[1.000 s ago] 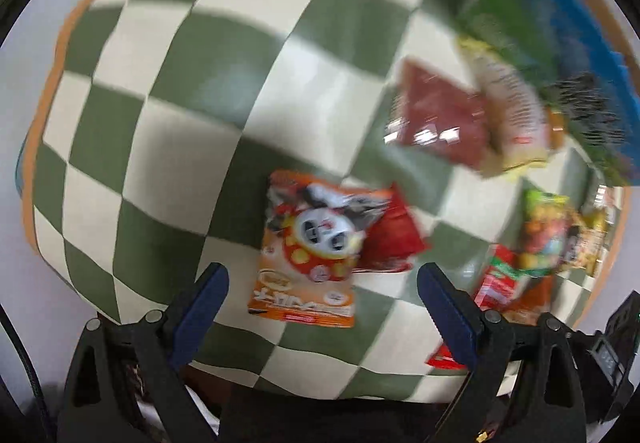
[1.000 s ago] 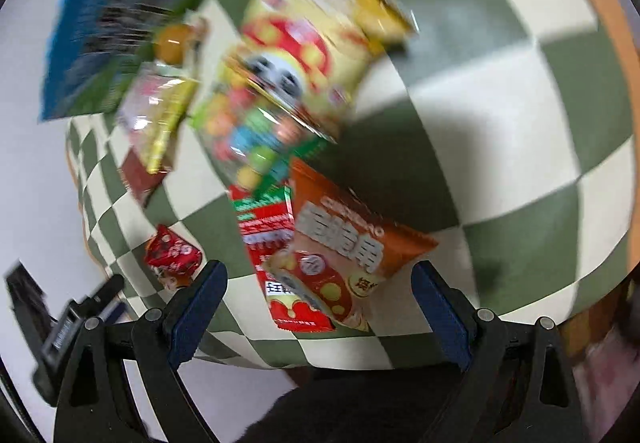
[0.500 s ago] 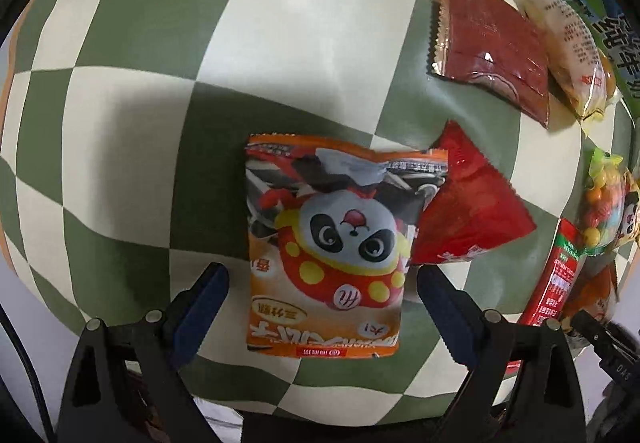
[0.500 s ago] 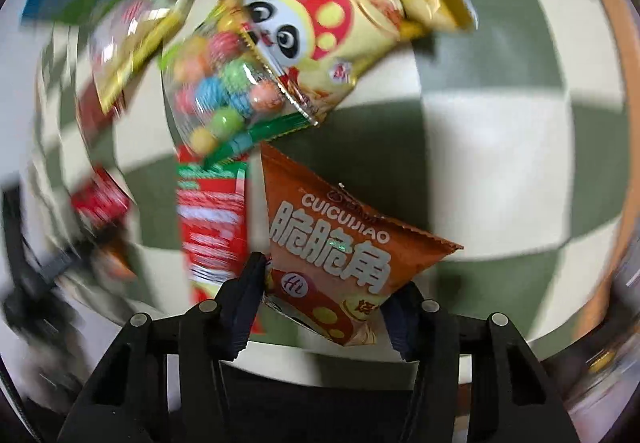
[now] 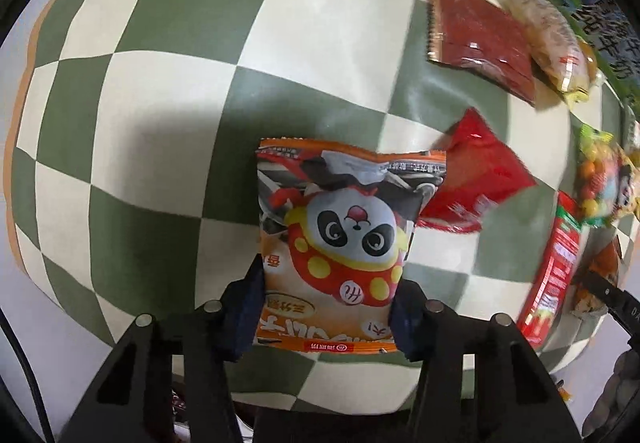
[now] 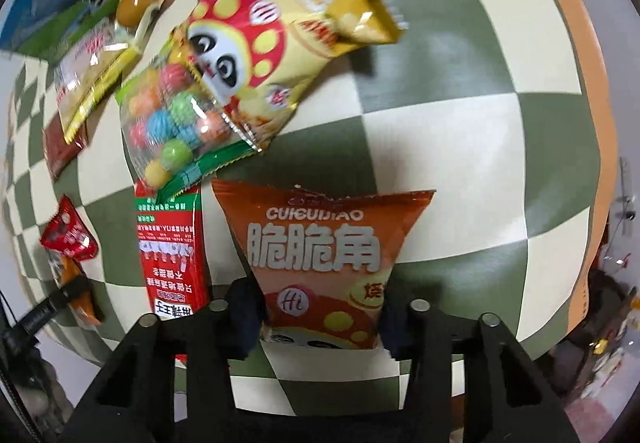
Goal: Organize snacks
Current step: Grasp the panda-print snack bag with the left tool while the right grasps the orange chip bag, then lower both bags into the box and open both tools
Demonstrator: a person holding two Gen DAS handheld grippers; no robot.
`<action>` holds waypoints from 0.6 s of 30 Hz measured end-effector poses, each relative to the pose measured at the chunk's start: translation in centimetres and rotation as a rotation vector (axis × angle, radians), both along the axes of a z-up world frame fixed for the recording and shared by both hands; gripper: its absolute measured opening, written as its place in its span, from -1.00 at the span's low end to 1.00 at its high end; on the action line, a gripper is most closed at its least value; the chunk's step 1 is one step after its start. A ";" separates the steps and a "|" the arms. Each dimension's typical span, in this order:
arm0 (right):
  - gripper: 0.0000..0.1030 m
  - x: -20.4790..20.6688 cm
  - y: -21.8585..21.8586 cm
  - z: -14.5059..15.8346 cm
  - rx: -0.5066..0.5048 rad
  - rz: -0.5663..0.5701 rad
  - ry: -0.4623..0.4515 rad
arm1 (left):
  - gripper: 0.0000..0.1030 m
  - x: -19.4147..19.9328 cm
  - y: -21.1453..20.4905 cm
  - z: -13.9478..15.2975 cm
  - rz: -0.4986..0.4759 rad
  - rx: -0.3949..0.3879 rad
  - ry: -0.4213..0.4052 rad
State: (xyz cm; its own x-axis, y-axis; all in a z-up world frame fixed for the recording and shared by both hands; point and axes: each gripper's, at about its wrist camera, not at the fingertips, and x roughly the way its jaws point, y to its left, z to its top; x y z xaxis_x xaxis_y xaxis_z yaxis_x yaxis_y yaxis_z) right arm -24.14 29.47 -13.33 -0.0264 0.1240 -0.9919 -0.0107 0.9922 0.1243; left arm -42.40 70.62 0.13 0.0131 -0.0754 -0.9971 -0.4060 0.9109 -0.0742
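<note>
On the green-and-cream checked cloth, two snack bags sit pinched at once. L gripper is closed on the near end of the orange panda bag, its long axis running straight away from the tongs; a red packet touches the bag's far right corner. R gripper clamps the brown-orange chip bag likewise (narrow end in the jaws). Beside that bag's left: a red box; beyond it, a candy-ball pouch and a yellow panda bag. Both bags puffy, glossy, prob. light.
</note>
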 end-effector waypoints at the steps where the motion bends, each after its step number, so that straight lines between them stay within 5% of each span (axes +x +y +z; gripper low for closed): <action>1: -0.12 -0.1 -0.4 0.3 0.015 -0.007 -0.001 | -0.02 -0.1 -0.3 0.5 -0.003 0.000 -0.007; 7: -0.15 -0.1 -2.2 3.8 0.090 -0.006 -0.020 | -0.02 -1.5 -1.4 6.7 -0.047 -0.001 -0.091; 12: -0.15 0.9 -2.6 9.8 0.197 0.030 -0.081 | -0.02 -1.7 -0.2 16.3 -0.079 -0.069 -0.250; 18: -0.15 6.8 -1.1 19.1 0.290 0.093 -0.250 | -0.01 6.8 -2.2 24.8 -0.177 -0.125 -0.416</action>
